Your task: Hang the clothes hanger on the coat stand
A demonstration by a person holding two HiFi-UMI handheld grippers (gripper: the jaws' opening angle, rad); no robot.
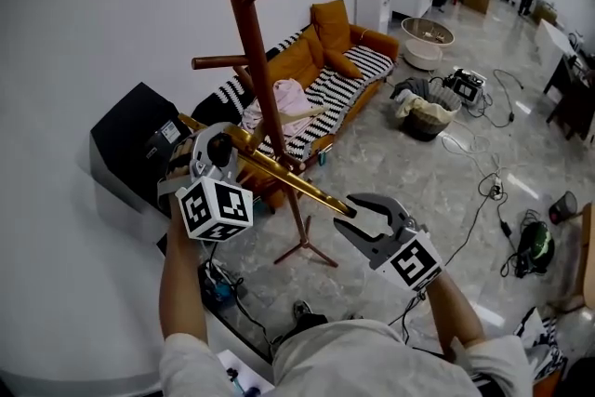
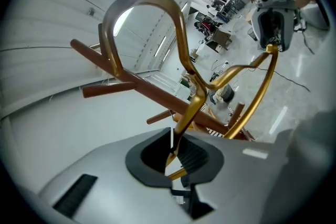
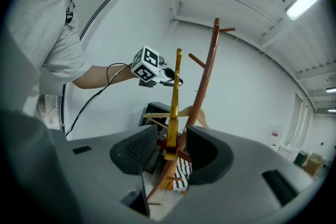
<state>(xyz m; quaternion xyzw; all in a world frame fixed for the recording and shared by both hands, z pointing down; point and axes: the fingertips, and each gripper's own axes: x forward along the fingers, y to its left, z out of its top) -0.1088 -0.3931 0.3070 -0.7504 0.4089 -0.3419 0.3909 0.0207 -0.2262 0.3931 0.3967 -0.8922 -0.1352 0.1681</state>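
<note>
The gold metal clothes hanger (image 1: pixel 288 181) runs level between my two grippers, in front of the brown wooden coat stand (image 1: pixel 249 33). My left gripper (image 1: pixel 226 147) is shut on the hanger near its neck. In the left gripper view the hanger's hook (image 2: pixel 157 0) curls up past the stand's pole (image 2: pixel 157 94) and pegs, with my left gripper (image 2: pixel 176 157) clamped below it. My right gripper (image 1: pixel 351 217) is open around the hanger's far end. In the right gripper view that hanger end (image 3: pixel 170 149) stands between the spread pads of my right gripper (image 3: pixel 170 153), gaps on both sides.
An orange sofa (image 1: pixel 325 60) with striped cushions and pink clothes (image 1: pixel 279 102) stands behind the stand. A black cabinet (image 1: pixel 130 144) is at the left by the white wall. A basket (image 1: pixel 423 112) and cables (image 1: pixel 483 181) lie on the marble floor to the right.
</note>
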